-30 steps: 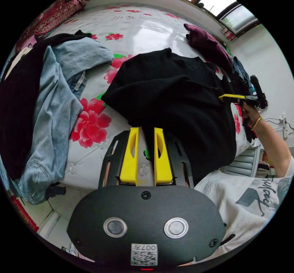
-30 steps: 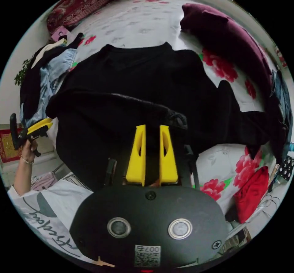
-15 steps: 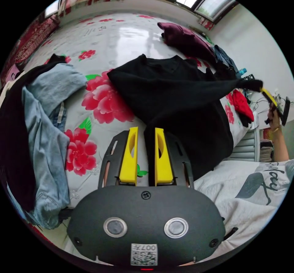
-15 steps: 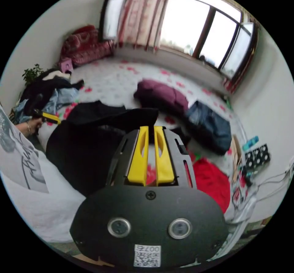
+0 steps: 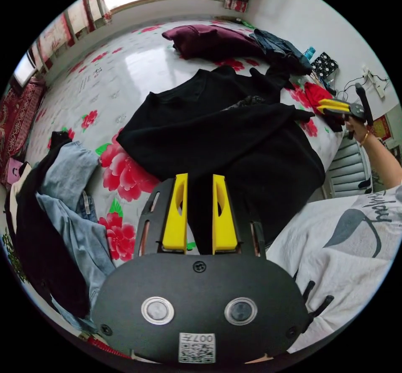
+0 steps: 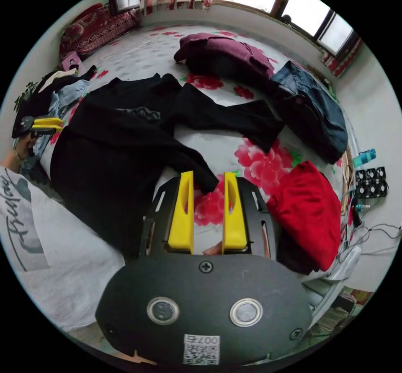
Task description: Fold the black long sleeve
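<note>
Black knit fabric covers the near half of a floral bedsheet (image 5: 138,63), where the black long sleeve (image 5: 217,138) lies spread with its neckline toward the windows and its hem hanging over the bed edge beside a person in a white printed T-shirt (image 5: 351,239).

In the left gripper view, the left gripper (image 5: 199,180) has its 2 yellow jaws a narrow gap apart, with a fold of the garment's lower body running between them; whether both jaws actually press on the cloth cannot be told. 1 sleeve is folded across the chest, its cuff (image 6: 205,180) ending near the bed's right edge. The right gripper (image 5: 331,107), held in the person's hand (image 5: 356,125) with a bangle at the wrist, sits just beyond that cuff.

In the right gripper view, the right gripper's jaws stand wider apart, and the folded sleeve's cuff lies between their tips without being pinched. The other sleeve (image 6: 234,117) stretches flat across the sheet toward a red garment (image 6: 310,205).

A maroon garment (image 6: 222,52) and dark blue jeans (image 6: 312,113) lie farther up the bed. A pile of light denim and dark clothes (image 5: 58,205) is heaped at the left side.
</note>
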### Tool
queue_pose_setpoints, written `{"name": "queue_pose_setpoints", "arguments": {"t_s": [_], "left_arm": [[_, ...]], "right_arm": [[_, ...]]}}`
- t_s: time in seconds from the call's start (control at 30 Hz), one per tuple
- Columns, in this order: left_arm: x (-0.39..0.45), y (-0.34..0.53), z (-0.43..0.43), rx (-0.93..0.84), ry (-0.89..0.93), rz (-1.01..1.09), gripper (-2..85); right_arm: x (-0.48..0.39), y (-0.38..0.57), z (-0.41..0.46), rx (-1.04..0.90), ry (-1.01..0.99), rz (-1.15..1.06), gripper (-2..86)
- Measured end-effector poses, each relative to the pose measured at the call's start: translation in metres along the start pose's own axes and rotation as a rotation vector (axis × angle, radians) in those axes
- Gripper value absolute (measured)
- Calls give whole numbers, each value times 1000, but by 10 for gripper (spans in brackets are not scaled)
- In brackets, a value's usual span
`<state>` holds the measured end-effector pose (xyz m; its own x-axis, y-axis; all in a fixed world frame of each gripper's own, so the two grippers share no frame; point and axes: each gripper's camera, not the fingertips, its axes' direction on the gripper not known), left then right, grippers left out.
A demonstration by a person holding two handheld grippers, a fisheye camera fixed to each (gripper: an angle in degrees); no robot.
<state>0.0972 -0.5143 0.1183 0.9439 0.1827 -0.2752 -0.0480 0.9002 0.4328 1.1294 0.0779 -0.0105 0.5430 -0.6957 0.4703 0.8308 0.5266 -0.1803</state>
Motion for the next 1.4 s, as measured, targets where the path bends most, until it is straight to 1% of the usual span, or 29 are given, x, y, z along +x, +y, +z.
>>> {"name": "queue_pose_setpoints", "arguments": {"t_s": [0.07, 0.17, 0.23, 0.27, 0.33, 0.4, 0.47, 0.5, 0.53, 0.6, 0.63, 0.7, 0.77, 0.83, 0.87, 0.93, 0.97, 1.0, 1.13, 1.2, 1.27, 1.3, 1.33, 1.4], "left_arm": [[-5, -4, 17, -45, -6, -1, 79], [-17, -10, 59, -181, -77, -10, 50], [-24, -11, 63, -162, -61, 7, 41], [-32, -13, 64, -182, -38, -10, 29], [-42, -14, 63, -187, -14, -33, 14], [-53, -10, 58, -172, 7, -61, 1], [-60, -5, 46, -137, 18, -74, -3], [-63, 0, 34, -98, 21, -65, -5], [-64, 3, 26, -76, 15, -65, -5], [-74, 17, -4, -7, -14, -65, -7], [-77, 20, -10, 1, -21, -69, -7], [-94, 36, -20, 17, -17, -88, -7], [-109, 46, -15, 25, 24, -122, -7], [-122, 52, 0, 6, 71, -165, -6], [-127, 55, 16, -29, 69, -178, -6], [-132, 59, 42, -118, 50, -190, -5], [-134, 63, 54, -168, 39, -200, -4], [-136, 67, 58, -174, 44, -207, -4], [-140, 79, 40, -118, 26, -235, -6], [-141, 88, 26, -113, -47, -249, -9], [-142, 96, 13, -98, -84, -262, -9], [-141, 100, 4, -66, -78, -267, -9], [-139, 102, 0, -46, -73, -272, -10], [-133, 106, -10, 13, -41, -295, -10]], "right_arm": [[7, -24, 18, -20, 5, -34, 55], [11, -56, 57, -105, -22, -98, 49], [7, -67, 94, -222, -77, -156, 39], [4, -67, 102, -254, -97, -174, 35], [-2, -62, 99, -210, -129, -227, 23], [-7, -59, 96, -229, -119, -259, 16], [-8, -51, 70, -169, -73, -275, 11], [-7, -41, 34, -54, -16, -263, 9], [-4, -28, -7, 58, -2, -241, 8], [-4, -2, -64, 185, -17, -226, 7], [-10, 17, -92, 234, -10, -231, 7], [-24, 45, -114, 262, -6, -254, 8], [-40, 68, -106, 192, -10, -298, 10], [-56, 92, -55, 8, -91, -286, 15], [-60, 99, -38, -48, -126, -280, 16], [-75, 124, 27, -290, -253, -258, 23], [-78, 130, 34, -322, -280, -260, 24], [-80, 136, 38, -337, -313, -252, 27], [-60, 135, 16, -294, -353, -234, 35], [-39, 125, 5, -250, -347, -202, 38], [-8, 110, -7, -173, -343, -129, 41], [19, 99, -15, -100, -361, -46, 43], [46, 88, -20, -38, -400, 39, 45], [72, 72, -20, 10, -461, 105, 50]]}}
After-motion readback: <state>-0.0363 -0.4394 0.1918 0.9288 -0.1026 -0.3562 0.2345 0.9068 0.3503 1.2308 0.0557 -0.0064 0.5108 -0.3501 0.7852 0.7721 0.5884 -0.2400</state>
